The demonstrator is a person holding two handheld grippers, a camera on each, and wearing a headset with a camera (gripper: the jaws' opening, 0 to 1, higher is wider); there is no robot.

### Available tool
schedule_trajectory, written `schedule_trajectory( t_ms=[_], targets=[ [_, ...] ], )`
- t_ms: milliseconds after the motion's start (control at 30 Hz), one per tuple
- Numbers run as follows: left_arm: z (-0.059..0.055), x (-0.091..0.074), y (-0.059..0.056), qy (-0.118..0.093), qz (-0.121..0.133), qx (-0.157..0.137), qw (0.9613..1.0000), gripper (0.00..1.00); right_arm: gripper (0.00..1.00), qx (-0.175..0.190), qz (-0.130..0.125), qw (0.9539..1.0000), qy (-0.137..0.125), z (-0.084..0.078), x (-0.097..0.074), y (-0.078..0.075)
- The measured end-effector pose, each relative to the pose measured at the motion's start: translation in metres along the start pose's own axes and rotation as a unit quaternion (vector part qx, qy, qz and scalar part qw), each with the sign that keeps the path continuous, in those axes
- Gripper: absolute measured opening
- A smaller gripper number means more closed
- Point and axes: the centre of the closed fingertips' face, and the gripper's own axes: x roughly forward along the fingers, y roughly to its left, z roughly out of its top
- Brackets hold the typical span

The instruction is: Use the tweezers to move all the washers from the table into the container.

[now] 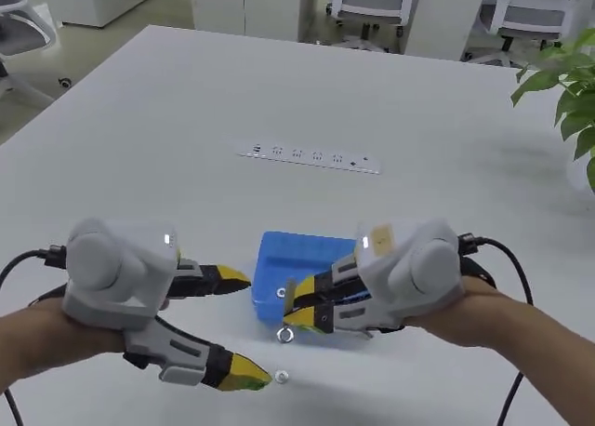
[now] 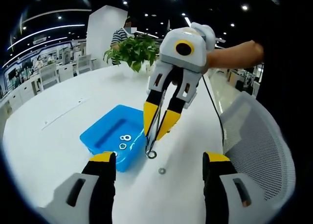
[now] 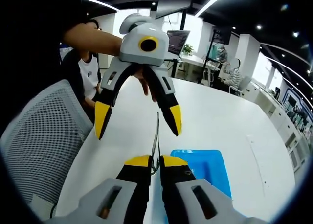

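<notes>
**Q:** What is laid out here, and what is concealed?

**A:** A white table is seen, with the blue container set near its middle. In the head view the container's right side is covered by the right gripper. The left gripper is held to the left of the container, its fingers spread wide apart with nothing between them.

**Q:** And the right gripper's fingers?

**A:** They are pressed together on the tweezers, whose thin tips are pointed down at the container's near edge. A washer is seen at those tips. Whether it is lifted off the table cannot be made out. A second washer lies on the table, slightly nearer. The washers in the container are blurred, so their count is uncertain.
</notes>
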Motion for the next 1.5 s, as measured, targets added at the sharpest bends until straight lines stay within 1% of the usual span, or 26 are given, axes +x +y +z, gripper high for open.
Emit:
schedule_trajectory(
  t_ms=[233, 333, 467, 600, 867, 967, 1300, 1500],
  targets=[
    [0.011, -0.003, -0.001, -0.023, 0.014, -0.010, 0.9996, 0.90, 0.08, 0.002, -0.012, 0.9999, -0.008, 0.006, -0.009, -0.012],
    [0.013, -0.004, -0.001, -0.026, 0.020, -0.011, 0.9994, 0.96, 0.08, 0.004, -0.016, 0.9998, -0.011, 0.007, -0.012, -0.016],
    [0.012, -0.005, -0.001, -0.026, 0.025, -0.016, 0.9992, 0.99, 0.08, 0.001, -0.019, 0.9998, -0.011, 0.007, -0.014, -0.020],
    [0.015, -0.007, -0.001, -0.035, 0.026, -0.021, 0.9988, 0.99, 0.08, 0.002, -0.022, 0.9997, -0.011, 0.006, -0.016, -0.027],
    [0.013, -0.009, -0.001, -0.038, 0.029, -0.025, 0.9986, 0.99, 0.08, -0.001, -0.034, 0.9994, -0.009, 0.002, -0.015, -0.042],
    [0.014, -0.009, -0.001, -0.041, 0.030, -0.021, 0.9985, 0.99, 0.08, 0.000, -0.035, 0.9993, -0.008, 0.000, -0.013, -0.047],
    [0.016, -0.011, 0.004, -0.047, 0.037, -0.021, 0.9980, 0.99, 0.08, 0.003, -0.039, 0.9992, 0.001, -0.014, -0.005, -0.060],
    [0.017, -0.010, 0.008, -0.048, 0.040, -0.017, 0.9979, 0.98, 0.08, 0.008, -0.037, 0.9992, 0.008, -0.024, 0.000, -0.064]
  ],
)
